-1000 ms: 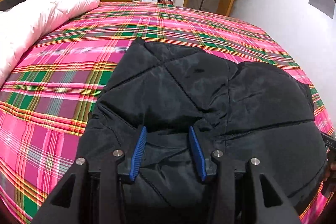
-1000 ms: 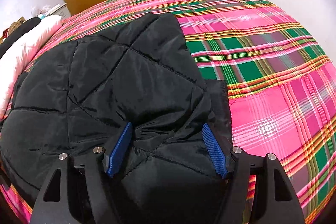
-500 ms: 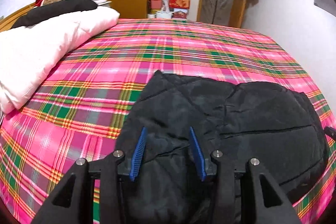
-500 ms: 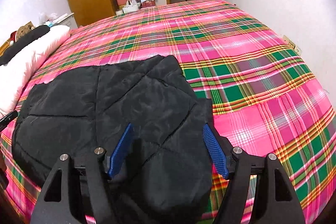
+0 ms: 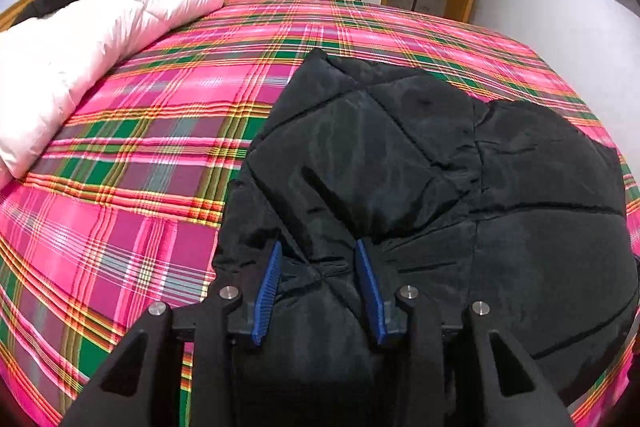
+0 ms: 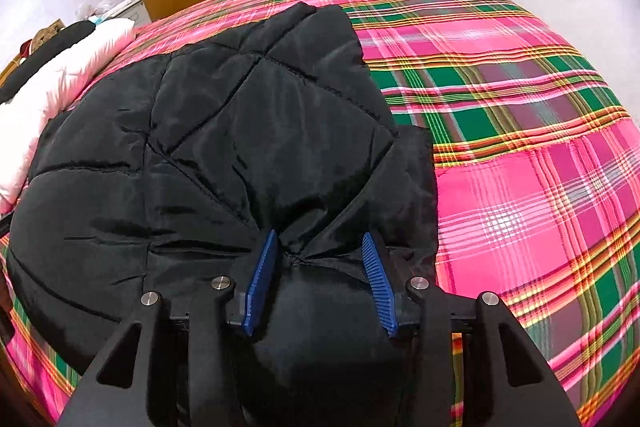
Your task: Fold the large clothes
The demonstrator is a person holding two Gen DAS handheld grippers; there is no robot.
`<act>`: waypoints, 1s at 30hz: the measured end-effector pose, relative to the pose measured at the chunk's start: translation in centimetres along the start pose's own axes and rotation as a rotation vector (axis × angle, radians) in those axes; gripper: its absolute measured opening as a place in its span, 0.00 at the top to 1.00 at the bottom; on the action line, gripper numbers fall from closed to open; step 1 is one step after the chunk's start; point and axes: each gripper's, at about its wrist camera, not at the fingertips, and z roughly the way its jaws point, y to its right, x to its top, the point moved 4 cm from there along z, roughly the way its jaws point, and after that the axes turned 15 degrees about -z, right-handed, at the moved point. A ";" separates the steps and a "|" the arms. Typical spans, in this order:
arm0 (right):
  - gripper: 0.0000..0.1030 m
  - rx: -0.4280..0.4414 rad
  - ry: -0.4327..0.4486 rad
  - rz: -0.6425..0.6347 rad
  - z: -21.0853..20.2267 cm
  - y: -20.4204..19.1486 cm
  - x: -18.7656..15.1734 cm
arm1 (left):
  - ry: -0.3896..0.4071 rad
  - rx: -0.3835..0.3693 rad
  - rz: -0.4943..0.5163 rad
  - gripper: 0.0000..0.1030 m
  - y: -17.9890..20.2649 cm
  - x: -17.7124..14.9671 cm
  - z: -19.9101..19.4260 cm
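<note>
Both claws, left claw [image 5: 316,283] and right claw [image 6: 320,279], have just been closing and now pinch the black puffy jacket [image 5: 420,187] at the bottom middle, on the plaid bed [image 5: 140,167]. Next: fold it over.

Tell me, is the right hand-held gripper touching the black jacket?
Touching. The right wrist view shows the right hand-held gripper, jaws just closing, with both blue pads pinching a puckered bunch of the black jacket.
</note>
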 end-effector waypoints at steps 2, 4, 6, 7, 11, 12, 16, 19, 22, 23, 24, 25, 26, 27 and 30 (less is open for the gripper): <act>0.56 -0.009 0.007 0.018 -1.4 0.2 0.7 | 0.004 0.012 -0.002 0.62 0.2 0.6 -1.1; 0.56 -0.001 0.079 0.025 -3.6 0.4 2.1 | 0.034 -0.033 -0.011 0.62 0.7 1.6 -2.8; 0.56 0.012 0.133 0.024 -4.9 0.4 3.6 | 0.083 -0.074 0.011 0.62 1.9 2.8 -4.4; 0.56 0.017 0.147 0.012 -5.1 0.3 4.9 | 0.100 -0.084 0.044 0.62 2.9 3.4 -4.6; 0.56 0.021 0.090 -0.033 -1.4 0.3 8.6 | 0.051 -0.060 0.116 0.62 5.5 5.6 -0.6; 0.56 0.013 0.067 -0.035 -0.5 0.6 8.8 | 0.019 -0.042 0.103 0.62 5.4 6.1 1.1; 0.56 0.014 -0.069 -0.015 5.1 2.3 8.2 | -0.042 -0.034 0.076 0.62 4.7 6.6 5.5; 0.56 0.046 -0.072 0.020 6.3 2.9 7.8 | -0.043 -0.045 0.070 0.62 4.9 6.1 6.9; 0.56 0.041 -0.077 0.015 6.9 2.8 7.6 | -0.032 -0.039 0.067 0.62 5.2 5.9 7.7; 0.56 0.041 -0.079 0.015 7.0 2.9 7.6 | -0.027 -0.038 0.068 0.62 5.3 5.9 7.8; 0.56 0.042 -0.079 0.014 7.0 2.8 7.7 | -0.024 -0.039 0.067 0.62 5.3 5.9 7.9; 0.56 0.044 -0.081 0.015 7.0 2.8 7.8 | -0.023 -0.044 0.064 0.62 5.3 5.8 7.8; 0.56 0.046 -0.081 0.016 7.1 2.8 7.8 | -0.023 -0.050 0.057 0.62 5.2 5.8 7.9; 0.56 0.046 -0.079 0.017 7.2 2.8 7.7 | -0.024 -0.057 0.051 0.62 5.1 5.7 7.9; 0.56 0.043 -0.070 0.021 7.6 2.8 7.4 | -0.021 -0.066 0.043 0.62 4.8 5.7 8.2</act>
